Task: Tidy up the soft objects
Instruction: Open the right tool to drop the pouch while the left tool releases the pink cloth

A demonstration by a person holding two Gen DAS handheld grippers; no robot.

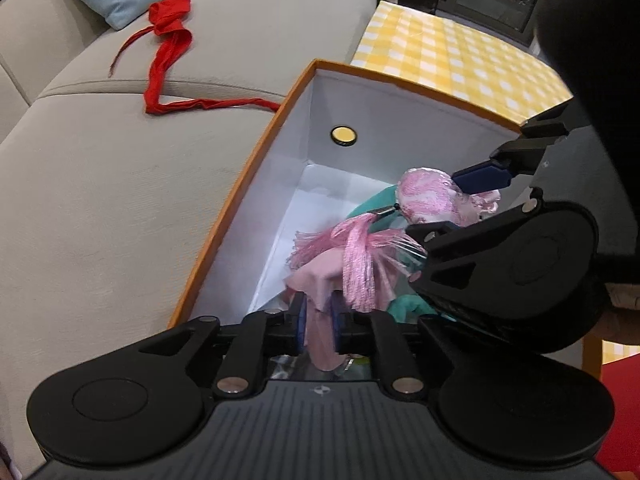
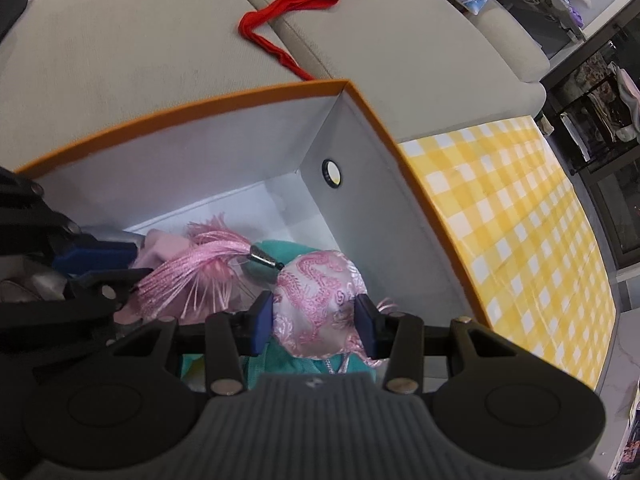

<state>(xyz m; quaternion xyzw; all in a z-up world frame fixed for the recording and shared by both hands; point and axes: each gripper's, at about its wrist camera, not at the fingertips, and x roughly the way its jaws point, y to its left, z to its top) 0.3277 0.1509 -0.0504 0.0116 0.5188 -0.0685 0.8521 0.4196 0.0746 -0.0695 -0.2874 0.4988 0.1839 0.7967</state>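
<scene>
The right gripper is clamped on a pink brocade pouch, its blue pads pressing the pouch's two sides and holding it low inside the box. The left gripper has a fold of plain pink cloth between its pads; the jaws stand narrow, and whether they press the cloth or have let go cannot be told from the frames.

Both tools point steeply down into the box, an orange-edged carton with white walls standing on a yellow checked table against a grey sofa. The step in hand looks like placement: pouch and cloth are being set on top of a teal cloth already at the bottom.

The pouch's long axis runs from its rounded body through a small metal cone to a pink tassel. In the right view, the body lies nearest the camera and the tassel end points up and left, toward the left gripper, where its threads fan over the pink cloth.

The next move probably calls for opening both sets of jaws and lifting straight up, taking care that the loose tassel threads do not catch on a pad. A red ribbon lies on the sofa, outside the box, and seems the likely next item.
</scene>
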